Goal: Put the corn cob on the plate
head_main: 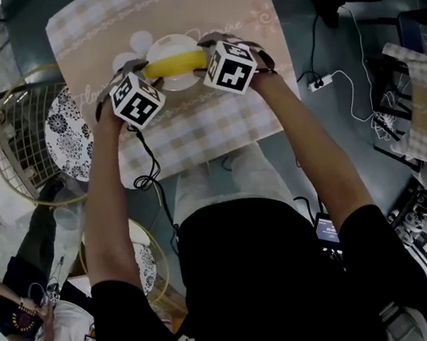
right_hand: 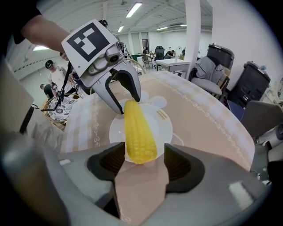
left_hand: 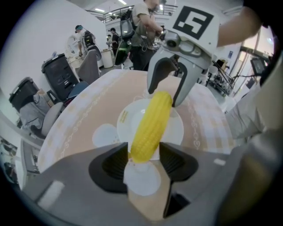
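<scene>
A yellow corn cob [head_main: 174,64] hangs level between my two grippers, just over a white plate [head_main: 177,86] on the checked tablecloth [head_main: 215,130]. My left gripper [head_main: 142,67] is shut on the cob's left end and my right gripper [head_main: 208,54] on its right end. In the left gripper view the cob [left_hand: 150,126] runs from my jaws [left_hand: 143,154] over the plate [left_hand: 177,128] to the right gripper [left_hand: 164,98]. In the right gripper view the cob [right_hand: 139,132] fills my jaws [right_hand: 140,156] above the plate [right_hand: 163,123], its far tip in the left gripper [right_hand: 124,100]. Whether the cob touches the plate is unclear.
A round wire basket [head_main: 13,156] with a black-and-white patterned plate [head_main: 69,135] stands left of the table. A second basket [head_main: 150,254] is by the person's left side. A power strip [head_main: 320,82] and cables lie on the floor at the right. People stand at the lower left.
</scene>
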`<state>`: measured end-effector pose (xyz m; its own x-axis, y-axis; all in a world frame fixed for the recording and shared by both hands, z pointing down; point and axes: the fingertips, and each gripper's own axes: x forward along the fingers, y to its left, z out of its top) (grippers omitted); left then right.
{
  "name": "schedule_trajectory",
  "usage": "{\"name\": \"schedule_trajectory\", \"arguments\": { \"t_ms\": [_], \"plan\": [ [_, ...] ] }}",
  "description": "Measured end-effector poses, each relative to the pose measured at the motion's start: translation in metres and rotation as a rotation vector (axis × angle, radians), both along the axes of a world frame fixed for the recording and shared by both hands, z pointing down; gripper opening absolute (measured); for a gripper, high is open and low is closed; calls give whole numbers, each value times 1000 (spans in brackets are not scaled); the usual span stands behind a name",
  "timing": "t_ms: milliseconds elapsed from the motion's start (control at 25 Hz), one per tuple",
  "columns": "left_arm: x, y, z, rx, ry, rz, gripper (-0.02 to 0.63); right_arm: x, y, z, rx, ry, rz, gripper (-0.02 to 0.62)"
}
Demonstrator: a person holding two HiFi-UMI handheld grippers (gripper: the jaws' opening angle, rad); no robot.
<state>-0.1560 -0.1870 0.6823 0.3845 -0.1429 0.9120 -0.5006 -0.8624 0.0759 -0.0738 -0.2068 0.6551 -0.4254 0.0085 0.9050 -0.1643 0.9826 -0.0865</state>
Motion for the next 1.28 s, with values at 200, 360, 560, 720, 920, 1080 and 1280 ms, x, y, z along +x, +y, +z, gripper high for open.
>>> {"name": "schedule_trajectory", "arguments": {
  "t_ms": [200,360,560,720,920,1080,1280],
  "plan": [
    [-10,-3,-20,27,14,-65,233,-1,4,-18,3,-29,27,272],
    [-11,-2,-39,61,35,-109,225,-3,6,-35,13,-51,39,264],
    [-12,7,-59,97,59,-176,201,-4,8,-57,33,-91,70,210],
    [-12,11,-84,149,103,-252,155,-3,12,-81,60,-129,95,164],
    [-9,15,-116,212,143,-329,115,1,12,-112,98,-189,135,116],
    [-8,19,-136,260,150,-367,55,2,15,-135,120,-246,167,95],
    [-5,23,-160,311,161,-412,20,5,15,-159,161,-294,175,46]
  ]
}}
